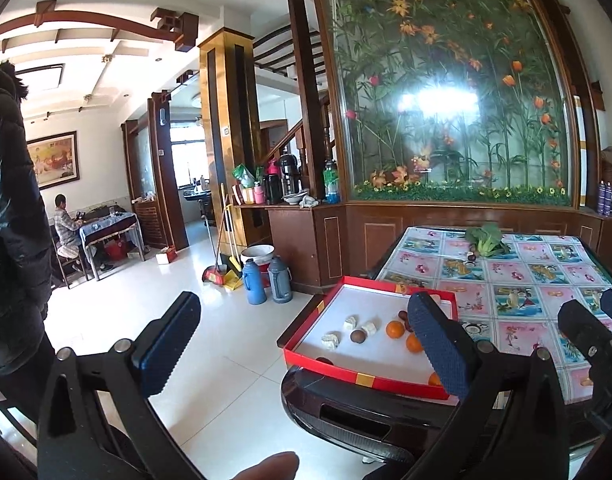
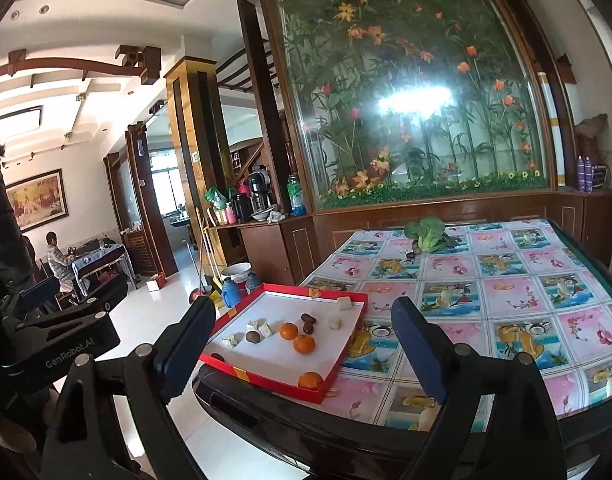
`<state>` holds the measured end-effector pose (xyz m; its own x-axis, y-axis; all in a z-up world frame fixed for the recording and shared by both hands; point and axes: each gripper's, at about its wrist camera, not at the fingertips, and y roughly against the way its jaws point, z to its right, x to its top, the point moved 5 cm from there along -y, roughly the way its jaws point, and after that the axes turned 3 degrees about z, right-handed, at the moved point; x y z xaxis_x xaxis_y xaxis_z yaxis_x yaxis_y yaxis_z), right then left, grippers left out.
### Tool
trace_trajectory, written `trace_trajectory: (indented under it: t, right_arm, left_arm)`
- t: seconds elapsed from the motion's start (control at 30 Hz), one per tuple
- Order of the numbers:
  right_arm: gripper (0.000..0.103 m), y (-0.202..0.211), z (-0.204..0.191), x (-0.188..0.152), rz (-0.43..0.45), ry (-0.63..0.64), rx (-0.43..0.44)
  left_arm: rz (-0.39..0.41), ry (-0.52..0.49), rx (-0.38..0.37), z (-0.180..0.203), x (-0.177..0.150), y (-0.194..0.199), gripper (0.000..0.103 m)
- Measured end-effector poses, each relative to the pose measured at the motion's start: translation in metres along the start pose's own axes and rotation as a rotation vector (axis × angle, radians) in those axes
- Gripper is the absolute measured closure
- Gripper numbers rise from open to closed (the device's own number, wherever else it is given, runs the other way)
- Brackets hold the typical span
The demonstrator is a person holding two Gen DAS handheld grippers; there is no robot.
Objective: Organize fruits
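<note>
A red-rimmed tray (image 2: 266,376) with a white floor sits on the near left corner of the table (image 2: 485,300). In it lie three oranges (image 2: 288,331), (image 2: 304,343), (image 2: 310,380), a brown round fruit (image 2: 252,336), dark red dates (image 2: 307,320) and several white cubes (image 2: 335,323). The same tray (image 1: 365,380) and oranges (image 1: 395,329) show in the left wrist view. My right gripper (image 2: 306,346) hangs open in front of the tray, holding nothing. My left gripper (image 1: 306,344) is open too, left of the table's corner. Its right finger (image 1: 437,344) hides part of the tray.
A leafy green vegetable (image 2: 425,232) with small dark fruits (image 2: 411,255) lies at the table's far side. Wooden cabinets and a glass flower panel (image 2: 405,100) stand behind. Thermos jugs (image 1: 254,282) and a broom stand on the tiled floor. A person sits far left (image 1: 64,224); a dark jacket (image 1: 10,200) is close.
</note>
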<state>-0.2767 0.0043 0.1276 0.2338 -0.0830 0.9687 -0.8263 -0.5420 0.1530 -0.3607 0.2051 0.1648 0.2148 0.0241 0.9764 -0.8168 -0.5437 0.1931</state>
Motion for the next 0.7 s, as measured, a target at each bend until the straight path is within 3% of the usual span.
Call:
trace_trajectory:
  t: [0.7]
  right_arm:
    - [0.012, 0.007, -0.010, 0.001, 0.008, 0.041, 0.013]
  left_arm:
    - [-0.027, 0.014, 0.018, -0.005, -0.006, -0.001, 0.000]
